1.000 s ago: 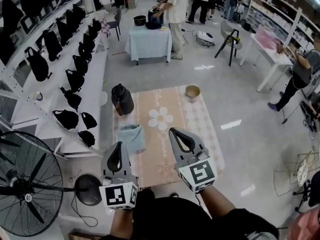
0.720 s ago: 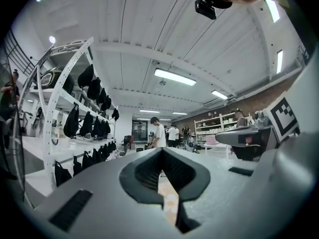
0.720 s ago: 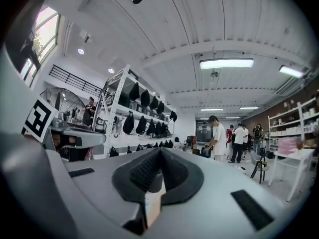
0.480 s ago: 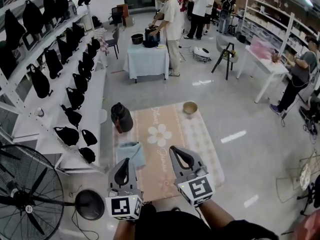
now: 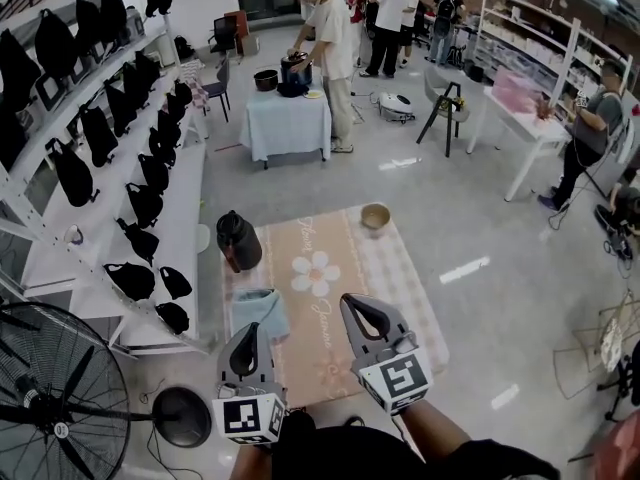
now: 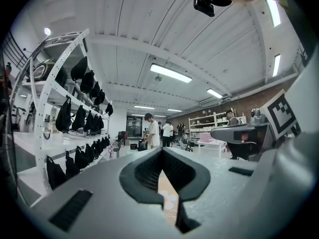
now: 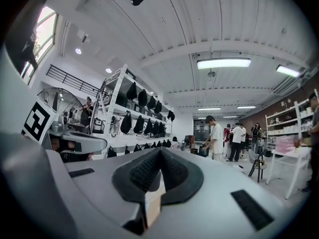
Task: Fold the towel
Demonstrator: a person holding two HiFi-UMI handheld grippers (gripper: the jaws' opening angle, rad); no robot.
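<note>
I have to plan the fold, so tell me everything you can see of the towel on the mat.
The towel is light blue, soft-looking cloth, lying flat in a roughly square, slightly rumpled shape, with a thicker fold along its far edge. It rests on the left side of the peach mat, nearer than the black jug. Only the mat seems to touch it. The left gripper overlaps its near edge in the head view.

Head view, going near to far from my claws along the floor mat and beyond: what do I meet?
towel → black jug → bowl → cloth-covered table
</note>
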